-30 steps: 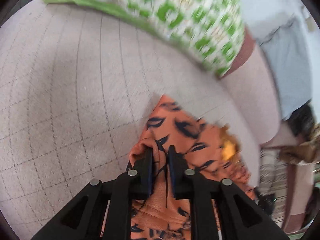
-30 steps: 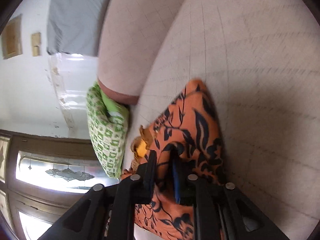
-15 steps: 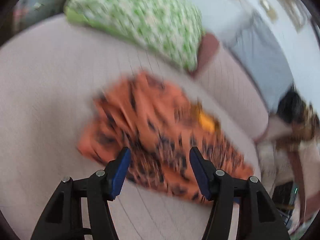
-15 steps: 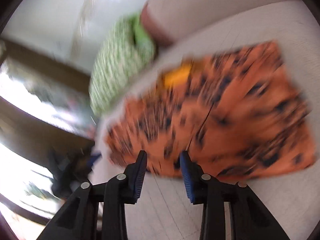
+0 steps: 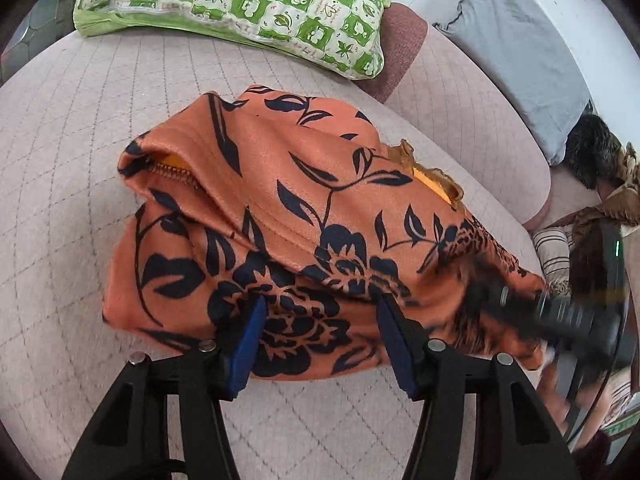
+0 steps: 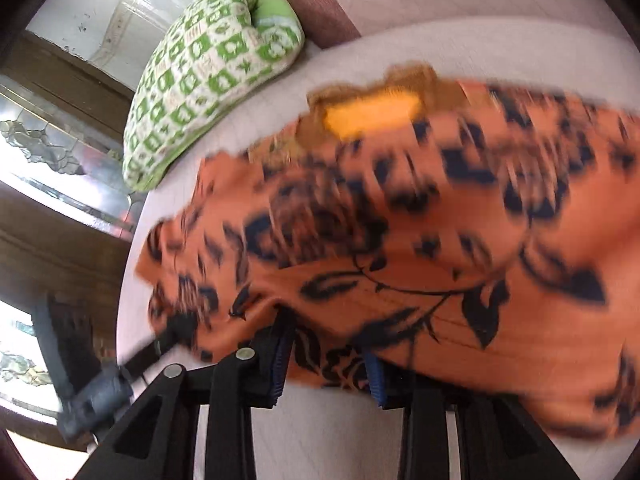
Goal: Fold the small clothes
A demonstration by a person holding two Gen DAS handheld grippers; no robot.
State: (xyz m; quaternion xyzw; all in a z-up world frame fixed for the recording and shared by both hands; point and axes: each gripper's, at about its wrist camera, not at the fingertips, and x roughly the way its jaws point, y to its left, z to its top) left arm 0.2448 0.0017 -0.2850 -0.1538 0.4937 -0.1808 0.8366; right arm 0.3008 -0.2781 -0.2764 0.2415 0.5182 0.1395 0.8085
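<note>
If you close either tongs now, you could pinch just the top layer and pull the fold apart, because the cloth is soft and loose. Your left tongs [image 5: 320, 336] are wide open, at the near edge of the orange flowered garment [image 5: 304, 208], holding nothing. Your right tongs [image 6: 328, 364] are partly open, poked under the cloth edge, gripping nothing. The garment lies bunched on the pink couch seat [image 5: 80, 120], near the green pillow [image 5: 248, 4].

Bare sofa seat [image 5: 80, 128] left of garment [image 5: 280, 208]
</note>
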